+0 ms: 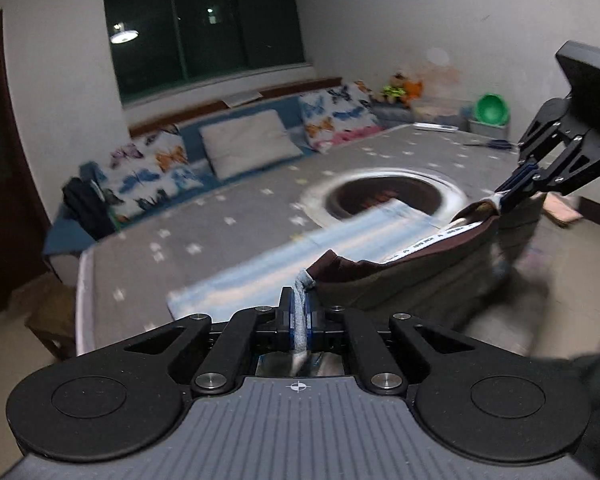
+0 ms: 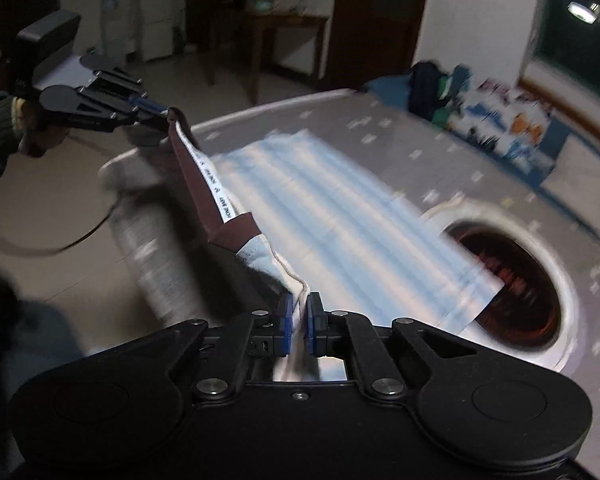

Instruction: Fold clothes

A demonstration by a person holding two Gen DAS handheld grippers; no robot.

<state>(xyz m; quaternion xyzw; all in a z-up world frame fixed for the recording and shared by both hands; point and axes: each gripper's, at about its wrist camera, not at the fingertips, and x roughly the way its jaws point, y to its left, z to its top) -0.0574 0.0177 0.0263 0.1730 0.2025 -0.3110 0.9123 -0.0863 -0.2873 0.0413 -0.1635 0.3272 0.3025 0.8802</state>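
Observation:
A dark brown garment (image 1: 404, 280) with a white printed band hangs stretched between both grippers, just off the near edge of the bed. My left gripper (image 1: 299, 300) is shut on a pale grey corner of it. The right gripper (image 1: 502, 197) pinches the other end at the far right. In the right wrist view, my right gripper (image 2: 299, 304) is shut on the garment's pale hem (image 2: 260, 256). The brown garment (image 2: 216, 224) runs up to the left gripper (image 2: 166, 114), which a gloved hand (image 2: 32, 136) holds. The garment's lower part is blurred.
A light blue striped cloth (image 1: 300, 248) (image 2: 332, 208) lies flat on the grey star-print bed (image 1: 220, 224) (image 2: 380, 128). Beyond it sits a round white-rimmed ring (image 1: 452, 196) (image 2: 556, 268). Pillows (image 1: 248, 144) line the far side. A wooden stool (image 1: 52, 324) stands left of the bed.

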